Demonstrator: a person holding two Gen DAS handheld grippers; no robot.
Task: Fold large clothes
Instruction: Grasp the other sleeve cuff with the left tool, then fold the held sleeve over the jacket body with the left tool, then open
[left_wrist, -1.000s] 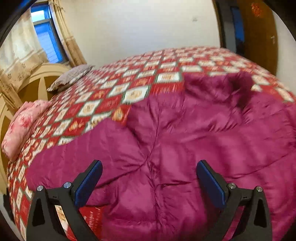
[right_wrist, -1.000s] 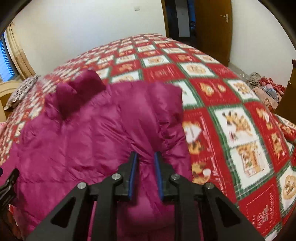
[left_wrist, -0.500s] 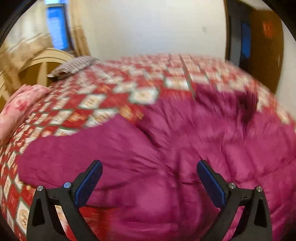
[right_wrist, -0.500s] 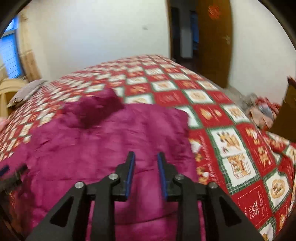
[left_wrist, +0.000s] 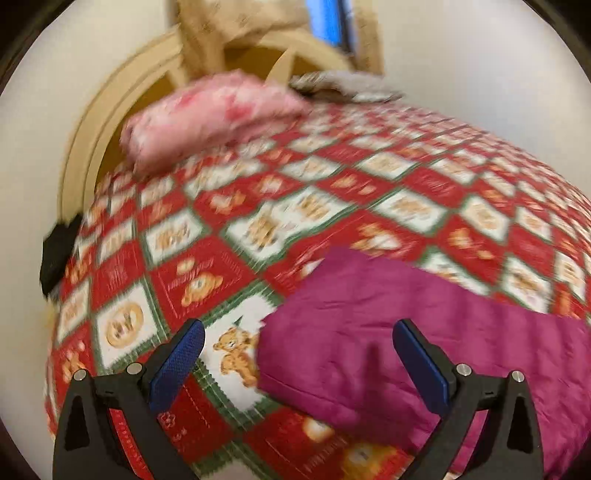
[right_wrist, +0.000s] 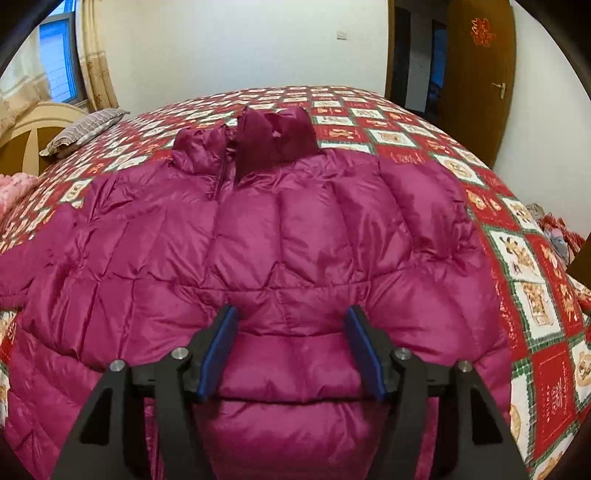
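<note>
Magenta down jacket (right_wrist: 288, 240) spread flat on bed (right_wrist: 517, 258), directly ahead of right gripper (right_wrist: 291, 350), now released from its earlier clench on the hem. Left gripper (left_wrist: 299, 365) likewise gaping, swung toward sleeve end (left_wrist: 351, 325). Folding not begun.

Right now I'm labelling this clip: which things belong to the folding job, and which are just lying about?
Job:
magenta puffer jacket
its sleeve end
left tool, open
right tool, open

Lying about:
pink pillow
striped pillow
patchwork bedspread
</note>
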